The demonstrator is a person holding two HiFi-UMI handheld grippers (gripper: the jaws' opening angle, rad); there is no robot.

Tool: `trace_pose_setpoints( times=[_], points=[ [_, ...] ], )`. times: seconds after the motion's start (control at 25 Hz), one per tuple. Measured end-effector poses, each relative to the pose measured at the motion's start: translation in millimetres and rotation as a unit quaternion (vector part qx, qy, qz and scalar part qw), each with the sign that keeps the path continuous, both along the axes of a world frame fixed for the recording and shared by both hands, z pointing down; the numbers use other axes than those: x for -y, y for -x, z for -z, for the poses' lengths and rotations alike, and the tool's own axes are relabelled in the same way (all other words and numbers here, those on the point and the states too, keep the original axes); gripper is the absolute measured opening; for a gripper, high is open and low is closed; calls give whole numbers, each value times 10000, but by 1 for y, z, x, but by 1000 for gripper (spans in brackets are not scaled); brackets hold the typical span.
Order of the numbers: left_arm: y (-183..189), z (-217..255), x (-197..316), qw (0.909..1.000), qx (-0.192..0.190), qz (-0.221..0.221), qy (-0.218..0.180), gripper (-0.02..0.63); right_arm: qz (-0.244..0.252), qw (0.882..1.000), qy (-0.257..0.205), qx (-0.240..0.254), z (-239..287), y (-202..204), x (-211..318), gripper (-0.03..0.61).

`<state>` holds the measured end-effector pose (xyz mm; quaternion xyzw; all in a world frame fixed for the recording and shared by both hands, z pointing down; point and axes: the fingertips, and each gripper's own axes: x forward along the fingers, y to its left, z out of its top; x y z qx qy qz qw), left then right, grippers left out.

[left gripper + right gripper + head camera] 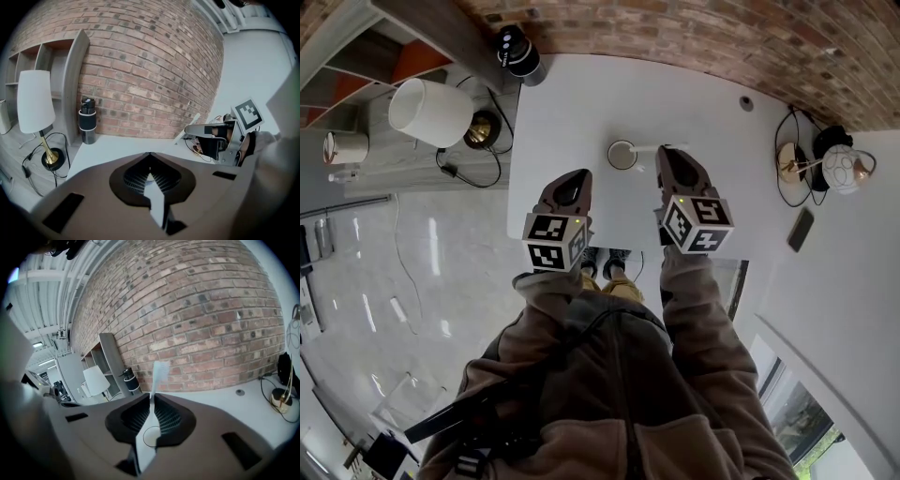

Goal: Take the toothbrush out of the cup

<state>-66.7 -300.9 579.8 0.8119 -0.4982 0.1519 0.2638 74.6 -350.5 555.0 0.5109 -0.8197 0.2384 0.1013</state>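
A white cup [622, 155] stands in the middle of the white table [581, 103]. My right gripper [667, 150] is just right of it, shut on a white toothbrush [649, 147] that points left toward the cup's rim. In the right gripper view the toothbrush [158, 373] sticks up out of the shut right gripper [152, 394], bristle end against the brick wall, and the cup's rim [151, 436] shows below the jaws. My left gripper [572, 178] hangs shut and empty near the table's front edge, left of the cup. The left gripper view shows the toothbrush [187, 128] held clear above the table.
A black and white flask [517, 52] stands at the table's back left corner. A white-shaded lamp [431, 112] is off the table's left side. On the right counter lie a small lamp with cables [825, 164] and a dark phone [800, 229]. The brick wall [694, 37] runs behind the table.
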Motion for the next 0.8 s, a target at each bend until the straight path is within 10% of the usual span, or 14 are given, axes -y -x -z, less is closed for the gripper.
trace_pose_setpoints(
  times=[0.8],
  points=[
    [-30,176,5,9835,-143,-236,-1785,3,-233,9829,-1819,-163,196,-16,-46,32]
  ],
)
